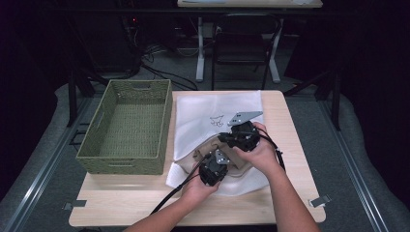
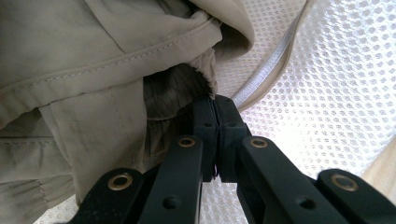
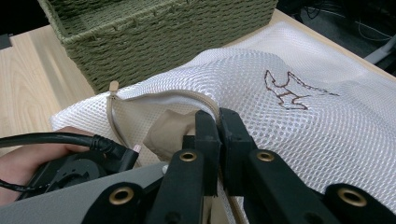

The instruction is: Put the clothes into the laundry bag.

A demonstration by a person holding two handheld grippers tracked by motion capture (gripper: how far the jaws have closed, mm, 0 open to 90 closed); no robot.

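**Mia:** What is the person doing at the counter [image 1: 145, 203]?

**Ben:** The person looks to be putting tan clothes [image 2: 84, 70] into a white mesh bag [image 1: 212, 113]. The bag lies flat on the counter, just beside the green basket [image 1: 126, 126]. The clothes sit at the bag's open end, partly in the mouth, near the person.

**Mia:** What is the left gripper [image 2: 215, 105] doing?

**Ben:** Its jaws are pinched tight together. They seem to bite the gathered hem of the clothes, right by the bag's zip edge [image 2: 266, 70]. It is hard to tell if a bit of the bag is caught too.

**Mia:** And the right gripper [image 3: 219, 116]?

**Ben:** Its jaws are pressed together on the rim of the bag, at the top of the opening. It holds the mouth up like a little tent.

**Mia:** How can the person do this step well?

**Ben:** The right gripper should lift the rim high and keep it steady, so the hole is big. The left gripper should push the clothes deep, under the rim, not against it. It should go slowly, so the cloth does not bunch up at the zip. If the left gripper grabbed mesh as well, it should let go and pinch only the clothes.
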